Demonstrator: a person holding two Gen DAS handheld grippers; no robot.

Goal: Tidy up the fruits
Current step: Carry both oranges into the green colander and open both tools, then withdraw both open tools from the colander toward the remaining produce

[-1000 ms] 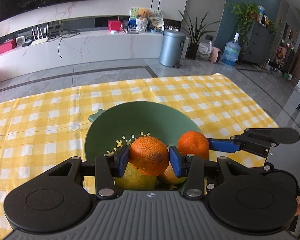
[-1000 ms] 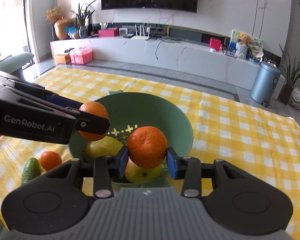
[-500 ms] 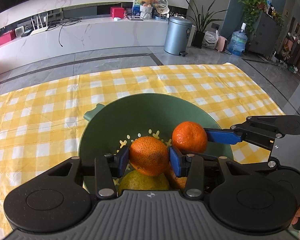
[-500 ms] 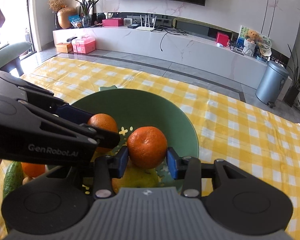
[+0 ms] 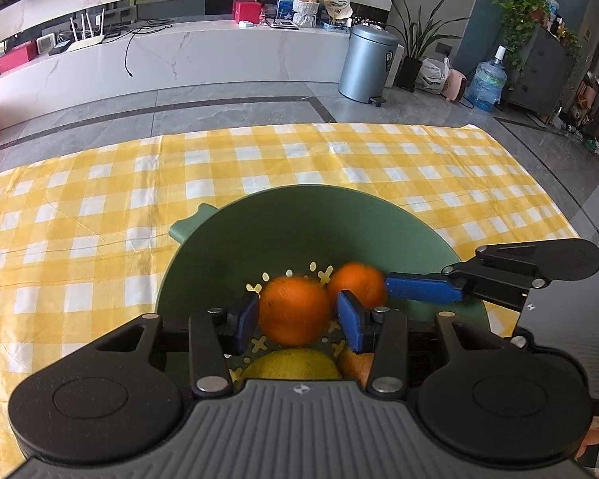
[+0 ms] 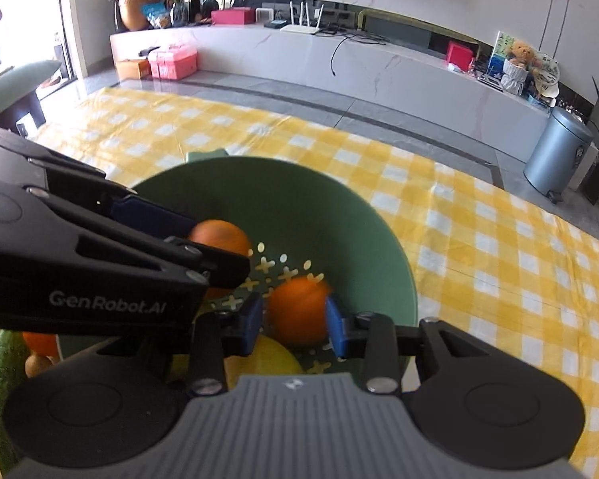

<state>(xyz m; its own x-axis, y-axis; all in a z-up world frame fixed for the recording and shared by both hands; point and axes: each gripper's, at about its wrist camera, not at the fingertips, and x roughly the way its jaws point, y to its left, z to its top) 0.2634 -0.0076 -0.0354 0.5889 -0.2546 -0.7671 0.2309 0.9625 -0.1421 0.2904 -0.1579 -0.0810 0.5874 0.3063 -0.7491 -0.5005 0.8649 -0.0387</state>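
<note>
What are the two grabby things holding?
Each tool holds an orange by its sides: the left tool one orange, the right tool, closing, another orange.

A table is covered by a yellow-and-white checked tablecloth (image 5: 339, 159) that reaches its far edge. A green colander bowl (image 5: 299, 219) stands directly on the cloth toward the near edge, its small handle tab pointing to the far-left. In the right wrist view, a green cucumber (image 6: 0, 363) and a small orange (image 6: 40, 343) lie on the cloth just left of the bowl.
</note>
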